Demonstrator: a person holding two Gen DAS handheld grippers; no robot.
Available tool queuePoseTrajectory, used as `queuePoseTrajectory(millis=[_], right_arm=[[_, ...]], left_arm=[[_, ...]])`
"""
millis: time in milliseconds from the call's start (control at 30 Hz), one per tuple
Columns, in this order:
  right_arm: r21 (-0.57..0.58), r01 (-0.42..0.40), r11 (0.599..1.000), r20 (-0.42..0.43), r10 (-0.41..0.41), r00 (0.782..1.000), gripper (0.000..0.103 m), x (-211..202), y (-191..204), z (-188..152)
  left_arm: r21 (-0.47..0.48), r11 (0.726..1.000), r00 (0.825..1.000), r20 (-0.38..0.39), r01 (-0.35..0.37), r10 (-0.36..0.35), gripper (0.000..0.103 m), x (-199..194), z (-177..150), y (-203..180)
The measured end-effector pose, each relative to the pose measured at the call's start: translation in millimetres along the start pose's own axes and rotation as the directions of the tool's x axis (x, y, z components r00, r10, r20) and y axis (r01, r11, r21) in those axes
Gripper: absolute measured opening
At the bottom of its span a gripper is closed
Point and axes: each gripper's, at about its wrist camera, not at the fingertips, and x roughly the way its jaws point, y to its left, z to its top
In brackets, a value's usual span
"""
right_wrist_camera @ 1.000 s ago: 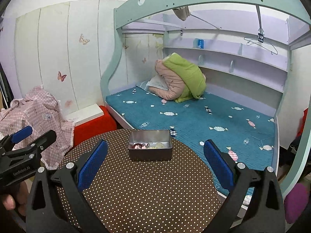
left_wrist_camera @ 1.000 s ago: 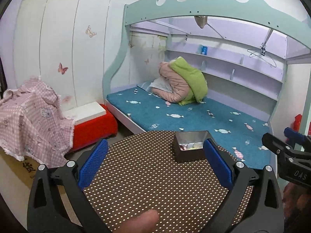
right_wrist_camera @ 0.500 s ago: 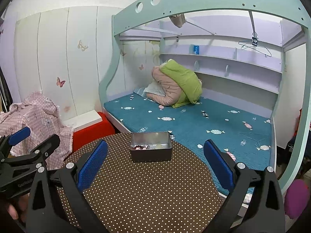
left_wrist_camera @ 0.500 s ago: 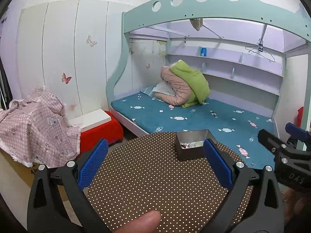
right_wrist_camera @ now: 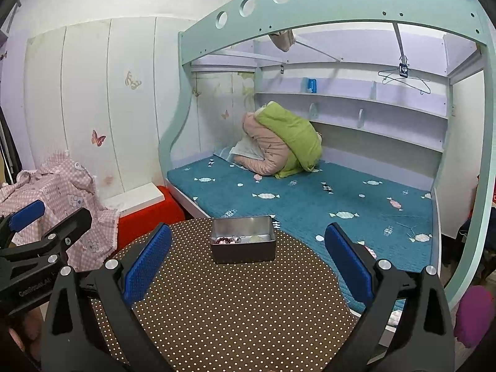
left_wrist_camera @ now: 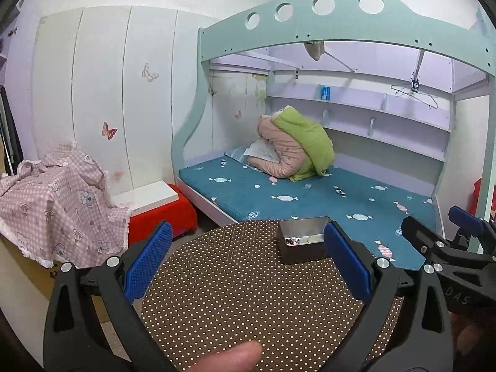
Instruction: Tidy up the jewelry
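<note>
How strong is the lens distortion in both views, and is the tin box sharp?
Left wrist view: strong fisheye bending, dark corners; the tin box is fairly sharp, partly behind a finger pad. Right wrist view: same bending; the tin box is sharp, its contents too small to identify.

dotted tabletop (right_wrist_camera: 235, 303) bare before both tools; sole obstacle metal tin (right_wrist_camera: 243, 243) at far edge.

Each black plastic left gripper (left_wrist_camera: 248, 262) and right gripper (right_wrist_camera: 248, 260) carries two blue ribbed pads (left_wrist_camera: 148, 259), silver screws (left_wrist_camera: 113, 260) behind them, and white lettering (right_wrist_camera: 34, 290) on the frame.
</note>
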Motion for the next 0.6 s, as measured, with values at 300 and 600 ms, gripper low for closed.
queuePoseTrajectory(millis=[300,600], right_arm=[[0.0,-0.002,1.0,0.008,0.002,1.0,0.095,-1.0,1.7,0.1],[0.007,-0.007,1.0,0.0,0.007,1.0,0.095,2.3,-0.2,-0.5]], left_arm=[[-0.004,1.0,1.0,0.013,-0.007,0.007,0.098,-5.0,0.7,-0.5],[-0.009,1.0,1.0,0.025,0.005,-0.004,0.098,-6.7,1.6,-2.8]])
